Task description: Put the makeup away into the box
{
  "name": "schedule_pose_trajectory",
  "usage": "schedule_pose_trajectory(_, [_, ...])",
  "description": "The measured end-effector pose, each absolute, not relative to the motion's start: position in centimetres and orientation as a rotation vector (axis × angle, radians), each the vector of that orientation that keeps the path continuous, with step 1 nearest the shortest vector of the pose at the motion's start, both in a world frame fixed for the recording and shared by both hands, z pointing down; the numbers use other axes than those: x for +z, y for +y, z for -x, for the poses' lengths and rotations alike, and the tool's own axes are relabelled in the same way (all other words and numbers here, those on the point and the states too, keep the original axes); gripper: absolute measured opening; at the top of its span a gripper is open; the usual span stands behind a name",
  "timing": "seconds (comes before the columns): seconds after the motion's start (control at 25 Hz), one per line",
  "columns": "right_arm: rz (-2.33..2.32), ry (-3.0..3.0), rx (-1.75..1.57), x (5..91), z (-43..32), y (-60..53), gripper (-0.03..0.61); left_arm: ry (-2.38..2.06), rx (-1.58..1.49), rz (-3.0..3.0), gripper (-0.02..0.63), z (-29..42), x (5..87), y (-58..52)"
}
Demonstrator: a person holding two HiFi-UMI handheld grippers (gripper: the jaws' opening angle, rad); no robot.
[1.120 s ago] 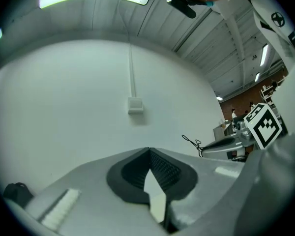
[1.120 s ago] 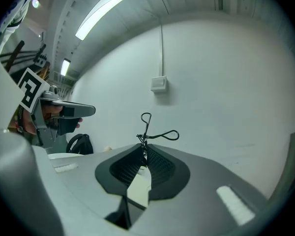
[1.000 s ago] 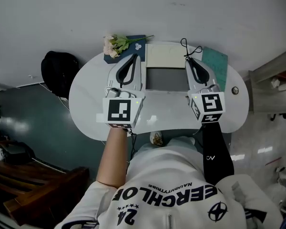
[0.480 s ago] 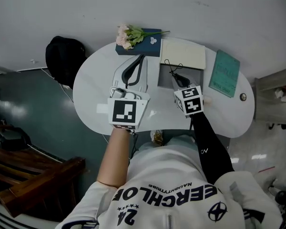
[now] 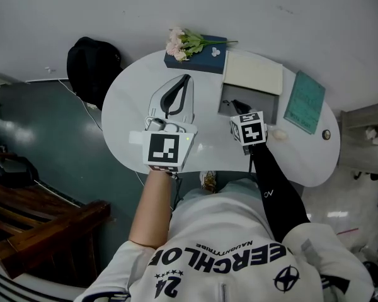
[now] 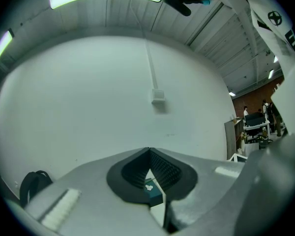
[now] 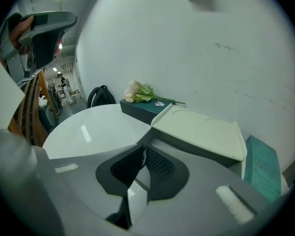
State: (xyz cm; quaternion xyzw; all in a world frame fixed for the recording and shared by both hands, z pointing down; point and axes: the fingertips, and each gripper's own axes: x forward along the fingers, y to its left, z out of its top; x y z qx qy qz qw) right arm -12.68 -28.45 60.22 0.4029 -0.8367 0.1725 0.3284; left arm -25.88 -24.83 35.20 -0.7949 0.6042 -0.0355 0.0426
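Jaws of right gripper point(image 5: 234, 102) just closed together, nothing seen pinched; dropped to open grey box point(image 5: 266, 103) centre-right; left gripper point(image 5: 186, 78) closed, empty; stowing pending

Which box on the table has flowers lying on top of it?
The dark teal box at the back; pink flowers lie on it. The other, the open grey box, has only a cream lid.

You're pointing your right gripper point(image 5: 237, 104), jaws just closing, down into the open box point(image 5: 265, 103); left gripper point(image 5: 186, 79) hovering beside.
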Motion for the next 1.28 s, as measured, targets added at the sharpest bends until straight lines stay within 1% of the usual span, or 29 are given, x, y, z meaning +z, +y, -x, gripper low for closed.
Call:
schedule_pose_trajectory(0.24, [-1.059,-2.222,0.443,59.9,13.3,-28.5,0.052,1.856,-0.113,2.426,0.006,26.5,35.3,-24.8])
schedule_pose_trajectory(0.28, [-1.049,-2.229,0.455,59.9,13.5,-28.4,0.090,1.856,-0.112,2.426,0.006,26.5,35.3,-24.8])
schedule_pose_trajectory(0.32, [-1.032,-2.233,0.471,60.1,13.7,-28.3,0.247,1.856,-0.113,2.428,0.006,26.5,35.3,-24.9])
schedule_pose_trajectory(0.36, [-1.012,-2.231,0.482,60.3,13.8,-28.1,0.304,1.855,-0.114,2.431,0.006,26.6,35.4,-24.9])
schedule_pose_trajectory(0.52, [-0.991,-2.225,0.474,60.6,13.5,-27.6,0.285,1.846,-0.107,2.438,0.006,26.4,35.3,-25.0])
schedule_pose_trajectory(0.84, [-1.031,-2.269,0.468,59.3,12.8,-27.8,0.278,1.824,-0.099,2.452,0.006,25.6,35.1,-25.4])
schedule_pose_trajectory(1.0, [-1.079,-2.389,0.354,55.2,12.8,-28.1,0.265,1.806,-0.079,2.444,0.006,25.4,34.2,-25.4])
schedule_pose_trajectory(1.28, [-1.200,-2.571,0.076,44.7,11.7,-28.4,0.264,1.776,-0.094,2.413,0.006,25.0,31.8,-25.7])
